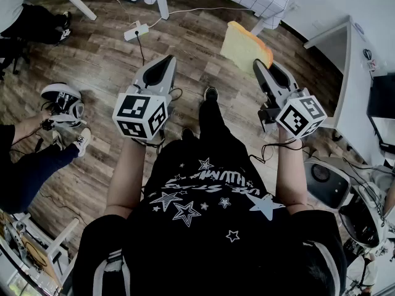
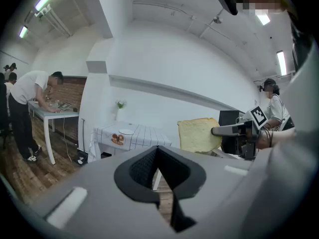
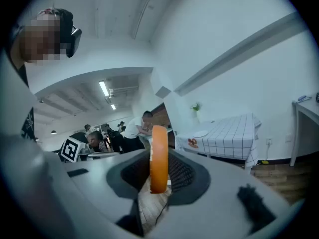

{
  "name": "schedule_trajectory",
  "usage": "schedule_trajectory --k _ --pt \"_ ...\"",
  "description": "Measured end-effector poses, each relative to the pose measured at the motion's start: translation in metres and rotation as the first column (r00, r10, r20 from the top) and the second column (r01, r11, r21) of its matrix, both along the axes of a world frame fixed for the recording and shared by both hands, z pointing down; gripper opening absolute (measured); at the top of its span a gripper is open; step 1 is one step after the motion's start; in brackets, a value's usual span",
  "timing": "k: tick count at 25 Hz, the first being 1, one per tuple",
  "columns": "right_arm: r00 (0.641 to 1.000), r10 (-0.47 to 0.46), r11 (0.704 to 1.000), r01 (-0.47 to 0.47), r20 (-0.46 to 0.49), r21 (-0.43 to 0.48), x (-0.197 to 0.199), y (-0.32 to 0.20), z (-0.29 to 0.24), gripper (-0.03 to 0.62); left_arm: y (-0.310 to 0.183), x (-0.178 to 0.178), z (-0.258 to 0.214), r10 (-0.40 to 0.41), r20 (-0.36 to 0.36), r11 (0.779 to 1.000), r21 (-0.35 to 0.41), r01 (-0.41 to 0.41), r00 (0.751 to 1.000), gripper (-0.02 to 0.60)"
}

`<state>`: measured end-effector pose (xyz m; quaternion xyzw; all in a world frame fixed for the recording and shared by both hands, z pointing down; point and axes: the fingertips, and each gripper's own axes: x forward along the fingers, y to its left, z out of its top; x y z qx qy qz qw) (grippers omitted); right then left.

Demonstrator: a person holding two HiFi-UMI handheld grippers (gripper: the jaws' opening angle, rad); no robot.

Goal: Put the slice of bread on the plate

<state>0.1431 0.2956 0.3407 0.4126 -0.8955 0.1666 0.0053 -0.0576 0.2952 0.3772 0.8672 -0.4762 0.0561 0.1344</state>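
My right gripper [image 1: 259,63] is shut on a slice of bread [image 1: 245,45] with a pale face and an orange-brown crust, and holds it upright in the air above the wooden floor. The right gripper view shows the slice [image 3: 159,157] edge-on between the ribbed pads [image 3: 182,173]. In the left gripper view the bread [image 2: 199,135] hangs ahead at the right, with the right gripper [image 2: 234,130] on it. My left gripper [image 1: 165,60] [image 2: 158,171] is shut and holds nothing. A white plate [image 2: 127,131] [image 3: 199,133] lies far ahead on a table with a checked cloth [image 3: 227,133].
A power strip [image 1: 137,31] with its cable lies on the wooden floor ahead. A white desk [image 1: 345,73] stands at the right. A seated person's legs and shoes [image 1: 62,100] are at the left. Another person [image 2: 30,98] leans over a far table.
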Motion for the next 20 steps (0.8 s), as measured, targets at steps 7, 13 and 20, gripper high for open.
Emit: schedule_trajectory --k 7,13,20 --pt "1.0 0.007 1.0 -0.007 0.006 -0.002 0.001 -0.003 0.004 0.098 -0.004 0.002 0.003 0.005 0.01 1.0 -0.004 -0.005 1.0 0.008" --pt "1.0 0.007 1.0 -0.007 0.001 -0.009 0.01 -0.012 0.008 0.098 -0.012 0.009 0.008 0.007 0.013 1.0 -0.02 -0.007 1.0 0.008" --pt "1.0 -0.018 1.0 0.018 -0.003 -0.022 0.009 -0.039 0.014 0.098 -0.035 0.012 0.016 0.0 0.001 0.999 -0.047 0.0 1.0 0.008"
